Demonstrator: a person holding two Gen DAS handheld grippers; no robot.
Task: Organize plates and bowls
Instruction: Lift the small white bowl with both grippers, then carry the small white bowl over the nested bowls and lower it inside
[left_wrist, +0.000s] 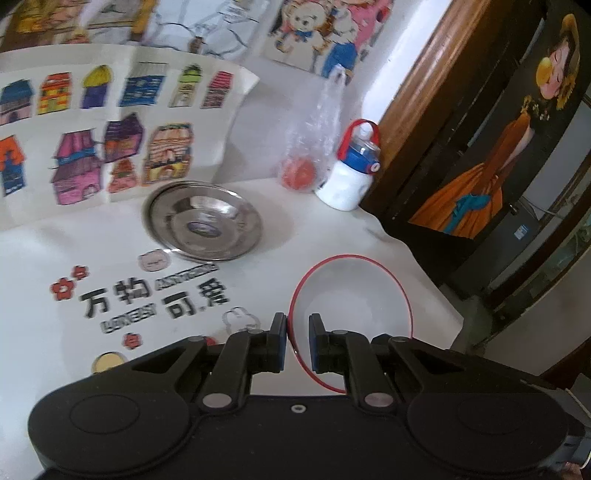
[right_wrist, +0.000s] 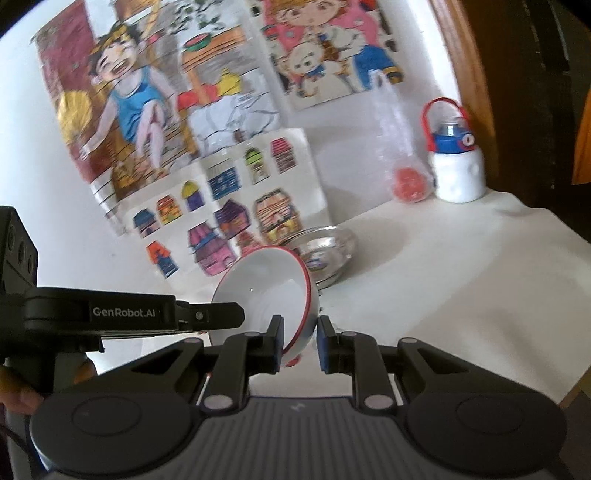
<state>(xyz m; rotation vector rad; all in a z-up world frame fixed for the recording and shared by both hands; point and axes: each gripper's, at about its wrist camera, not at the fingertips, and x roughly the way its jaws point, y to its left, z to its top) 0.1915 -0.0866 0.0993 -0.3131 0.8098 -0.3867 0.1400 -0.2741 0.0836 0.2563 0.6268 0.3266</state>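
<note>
In the left wrist view, the left gripper (left_wrist: 297, 341) is pinching the red rim of the white bowl (left_wrist: 352, 295) at lower centre, below the steel plates (left_wrist: 205, 219). In the right wrist view, the right gripper (right_wrist: 300, 343) is clamping the same tilted bowl's rim at centre. The bowl is likely being carried; next it needs setting down level.

A home: children's coloured drawings (left_wrist: 110, 122) taped to the wall, a kid's water bottle (left_wrist: 349, 173).

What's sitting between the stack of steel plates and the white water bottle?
A clear plastic bag holding a red ball, standing against the wall; both wrist views show it.
</note>
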